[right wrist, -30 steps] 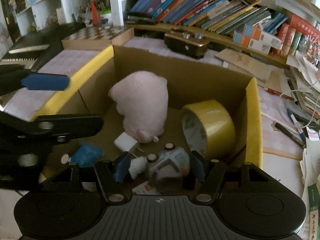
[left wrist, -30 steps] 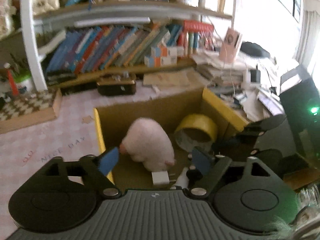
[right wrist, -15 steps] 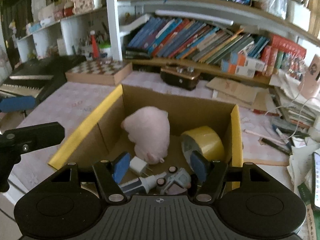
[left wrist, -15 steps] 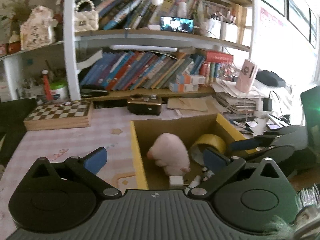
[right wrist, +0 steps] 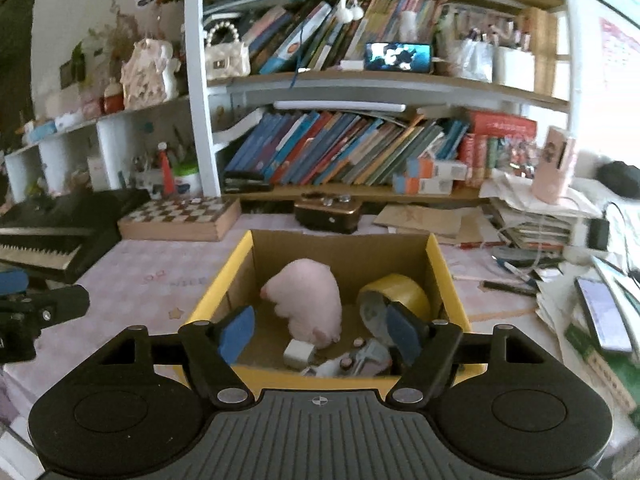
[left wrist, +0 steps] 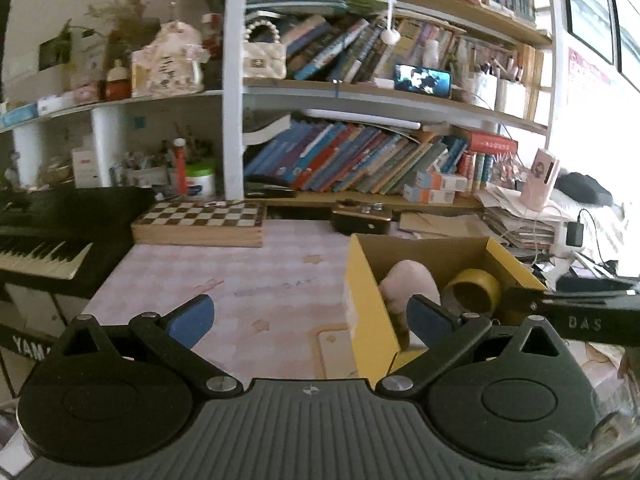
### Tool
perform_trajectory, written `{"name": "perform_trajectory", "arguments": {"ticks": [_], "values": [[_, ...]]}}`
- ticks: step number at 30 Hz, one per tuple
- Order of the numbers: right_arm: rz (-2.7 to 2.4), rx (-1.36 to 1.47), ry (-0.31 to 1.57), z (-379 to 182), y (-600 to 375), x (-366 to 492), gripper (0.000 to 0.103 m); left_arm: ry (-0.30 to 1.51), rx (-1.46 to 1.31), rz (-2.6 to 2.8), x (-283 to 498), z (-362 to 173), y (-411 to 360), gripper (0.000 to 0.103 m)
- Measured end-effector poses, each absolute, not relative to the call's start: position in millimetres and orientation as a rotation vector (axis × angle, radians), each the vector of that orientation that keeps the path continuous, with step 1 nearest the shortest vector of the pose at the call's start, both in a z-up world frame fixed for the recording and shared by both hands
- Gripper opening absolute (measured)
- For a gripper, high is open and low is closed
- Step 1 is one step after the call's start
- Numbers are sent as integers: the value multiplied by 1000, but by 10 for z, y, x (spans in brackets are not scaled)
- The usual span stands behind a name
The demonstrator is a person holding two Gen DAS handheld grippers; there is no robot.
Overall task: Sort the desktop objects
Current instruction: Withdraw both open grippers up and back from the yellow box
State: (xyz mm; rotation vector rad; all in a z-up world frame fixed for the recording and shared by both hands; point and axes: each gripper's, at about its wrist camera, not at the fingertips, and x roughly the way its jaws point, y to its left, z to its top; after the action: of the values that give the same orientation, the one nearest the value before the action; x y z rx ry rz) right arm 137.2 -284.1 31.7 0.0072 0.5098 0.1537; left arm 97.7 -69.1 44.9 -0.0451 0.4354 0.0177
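A yellow-rimmed cardboard box (right wrist: 434,256) stands on the pink desk. Inside lie a pink plush toy (right wrist: 308,300), a yellow tape roll (right wrist: 400,292), a white charger (right wrist: 298,352) and a grey toy car (right wrist: 368,358). My right gripper (right wrist: 320,332) is open and empty, raised above the box's near edge. My left gripper (left wrist: 310,318) is open and empty, held left of the box (left wrist: 360,280), above the desk. The plush (left wrist: 408,280) and the tape roll (left wrist: 476,288) show in the left wrist view too.
A wooden chessboard box (right wrist: 180,220) and a black keyboard (right wrist: 48,232) lie at the left. A dark radio (right wrist: 328,216) sits behind the box. Bookshelves (right wrist: 340,152) line the back. Papers, cables and a phone (right wrist: 600,312) clutter the right side.
Both grippers have risen and pulled back from the box. The right gripper let go of the grey toy car, which now lies in the box. The left gripper shifted left.
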Motion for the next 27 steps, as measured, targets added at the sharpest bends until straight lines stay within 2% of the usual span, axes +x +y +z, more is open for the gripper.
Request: {"name": "perform_trajectory", "arguments": {"ticks": [5,16,27], "values": [[112,27,518,214,-2693,1043,80,428,-50,46,700,404,-517,103],[82,50,575,36,-2373,346,82,485,-53,51,143,184,-257,103],[67,41,578,31,-2132,-68,92,545,-51,41,-229,45,-157,103]]}}
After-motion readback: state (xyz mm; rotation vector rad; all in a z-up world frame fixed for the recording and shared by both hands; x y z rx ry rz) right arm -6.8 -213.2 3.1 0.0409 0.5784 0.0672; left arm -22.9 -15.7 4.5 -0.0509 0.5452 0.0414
